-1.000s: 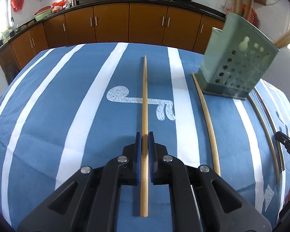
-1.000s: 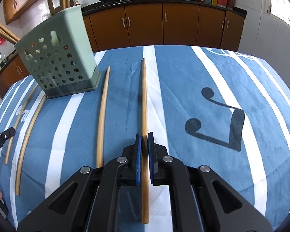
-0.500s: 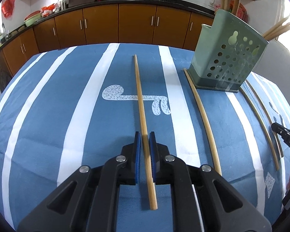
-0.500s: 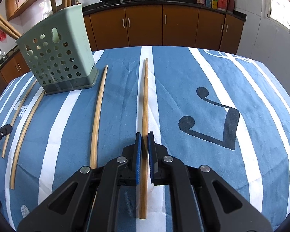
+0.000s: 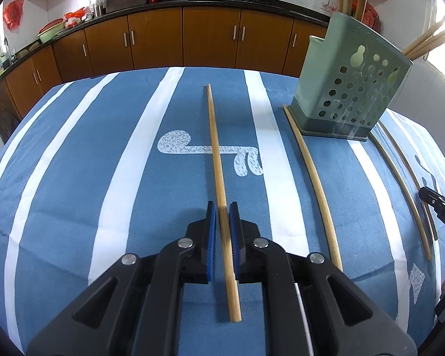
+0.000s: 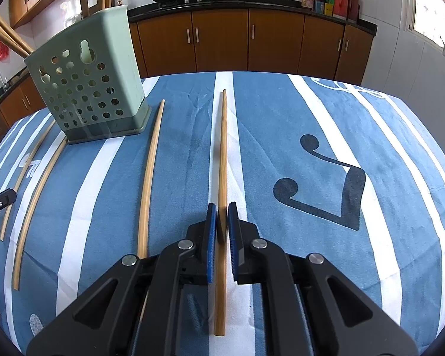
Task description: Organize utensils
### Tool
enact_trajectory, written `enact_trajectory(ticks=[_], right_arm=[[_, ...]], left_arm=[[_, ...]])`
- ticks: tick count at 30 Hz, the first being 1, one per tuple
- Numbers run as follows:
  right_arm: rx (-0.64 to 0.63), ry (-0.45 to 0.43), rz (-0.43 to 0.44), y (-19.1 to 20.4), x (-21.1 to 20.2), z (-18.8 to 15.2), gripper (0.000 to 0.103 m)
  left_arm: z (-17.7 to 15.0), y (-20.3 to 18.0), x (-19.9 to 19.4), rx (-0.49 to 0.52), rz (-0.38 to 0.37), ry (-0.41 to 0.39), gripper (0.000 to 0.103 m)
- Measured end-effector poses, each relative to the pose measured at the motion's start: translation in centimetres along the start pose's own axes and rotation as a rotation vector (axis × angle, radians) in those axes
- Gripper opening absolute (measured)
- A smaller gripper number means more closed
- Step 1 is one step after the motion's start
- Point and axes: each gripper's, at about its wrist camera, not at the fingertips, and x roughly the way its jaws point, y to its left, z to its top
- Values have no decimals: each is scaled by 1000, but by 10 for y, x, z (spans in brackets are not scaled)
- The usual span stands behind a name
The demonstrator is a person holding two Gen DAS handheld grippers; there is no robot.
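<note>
In the left wrist view my left gripper [image 5: 221, 207] is shut on a long wooden chopstick [image 5: 215, 148] that points away over the blue striped cloth. In the right wrist view my right gripper [image 6: 221, 207] is shut on another wooden chopstick [image 6: 222, 154], also pointing away. A green perforated utensil holder [image 5: 350, 89] stands at the back right of the left view and at the back left of the right view [image 6: 86, 86], with several chopsticks standing in it.
Loose chopsticks lie on the cloth beside the holder: one [image 5: 311, 175] left of it and two [image 5: 400, 178] right of it in the left view. The same sticks show in the right view [image 6: 149, 175] [image 6: 35, 204]. Kitchen cabinets [image 5: 210, 38] stand behind the table.
Both grippers have drawn back and risen a little with their chopsticks. The left chopstick now tilts slightly left at its far end. The holder looks farther away.
</note>
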Motion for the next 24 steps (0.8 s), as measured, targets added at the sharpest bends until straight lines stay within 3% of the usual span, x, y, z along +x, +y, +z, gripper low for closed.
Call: enact_trajectory(ticks=[24], right_arm=[[17, 0, -4, -5, 1, 1, 18]], left_arm=[[1, 0, 0, -21, -27, 0, 15]])
